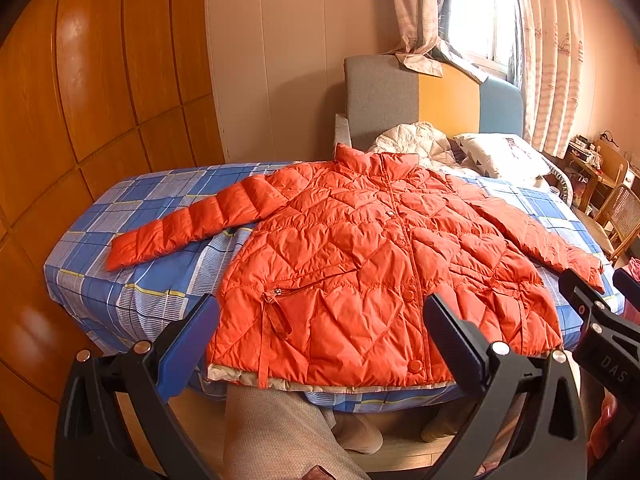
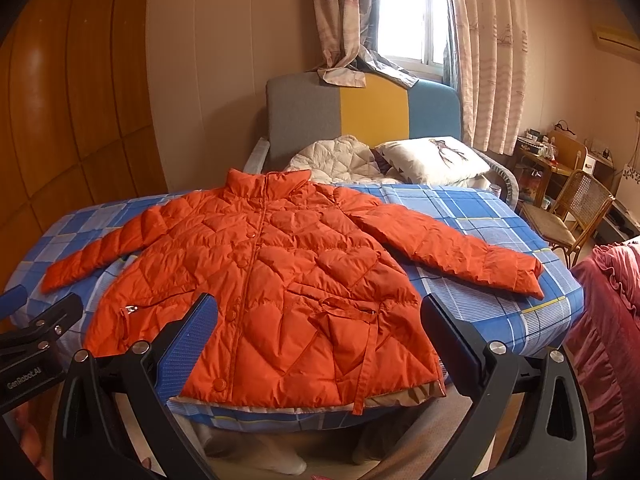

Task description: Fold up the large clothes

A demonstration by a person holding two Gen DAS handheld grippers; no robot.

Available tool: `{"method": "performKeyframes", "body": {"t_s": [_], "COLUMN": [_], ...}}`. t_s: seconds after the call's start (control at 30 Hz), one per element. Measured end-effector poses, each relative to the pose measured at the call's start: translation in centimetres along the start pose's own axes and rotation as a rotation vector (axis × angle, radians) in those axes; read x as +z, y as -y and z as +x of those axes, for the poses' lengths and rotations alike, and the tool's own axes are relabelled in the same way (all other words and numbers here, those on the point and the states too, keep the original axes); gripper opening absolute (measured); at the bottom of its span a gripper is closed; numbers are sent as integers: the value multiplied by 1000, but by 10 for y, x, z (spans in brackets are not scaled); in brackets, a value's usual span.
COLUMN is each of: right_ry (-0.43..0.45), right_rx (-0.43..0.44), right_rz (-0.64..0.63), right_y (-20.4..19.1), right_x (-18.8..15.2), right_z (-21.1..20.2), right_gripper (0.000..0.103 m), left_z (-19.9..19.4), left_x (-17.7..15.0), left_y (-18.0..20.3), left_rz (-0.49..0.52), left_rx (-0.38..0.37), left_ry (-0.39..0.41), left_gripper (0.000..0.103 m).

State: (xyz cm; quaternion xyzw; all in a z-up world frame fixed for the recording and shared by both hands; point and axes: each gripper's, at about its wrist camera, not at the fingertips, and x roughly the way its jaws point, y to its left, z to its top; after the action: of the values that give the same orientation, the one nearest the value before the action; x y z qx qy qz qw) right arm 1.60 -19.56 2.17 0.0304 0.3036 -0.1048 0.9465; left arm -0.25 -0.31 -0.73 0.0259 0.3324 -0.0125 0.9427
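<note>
Nearest our left wrist camera, the left gripper [image 1: 320,340] hangs with its blue-padded fingers [image 1: 188,344] spread wide and empty, level above the near edge of the bed [image 1: 120,292]; our right gripper [image 2: 318,340] sits the same way, jaws wide apart and holding nothing, just beside the left one, whose black body shows at the left margin of the right view. Ahead of both grippers lies the orange quilted puffer jacket [image 1: 360,264], flat and front-up on the blue plaid sheet, snapped shut down the middle, collar pointing away from us, hem nearest us with pale lining peeking out. Its sleeves [image 2: 448,252] angle outward to either side, and a fabric belt [image 2: 360,344] trails over the hem. We can read "GenRobot.AI" on the left gripper's body in the right view and "DAS" on the right gripper's body in the left view. Beyond the jacket's collar rest a white quilted garment [image 2: 340,156] and a pillow [image 2: 432,160].
</note>
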Motion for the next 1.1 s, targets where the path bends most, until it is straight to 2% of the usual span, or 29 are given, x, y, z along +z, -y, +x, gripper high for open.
{"method": "performKeyframes", "body": {"t_s": [1.1], "right_ry": [-7], "right_rx": [-1], "right_rz": [3], "right_y": [1], "right_x": [0], "right_z": [3], "right_gripper": [100], "left_z": [6], "left_x": [-1], "left_y": [-3], "left_rz": [-2], "left_rx": [-1], "left_ry": [-13], "left_gripper": [101]}}
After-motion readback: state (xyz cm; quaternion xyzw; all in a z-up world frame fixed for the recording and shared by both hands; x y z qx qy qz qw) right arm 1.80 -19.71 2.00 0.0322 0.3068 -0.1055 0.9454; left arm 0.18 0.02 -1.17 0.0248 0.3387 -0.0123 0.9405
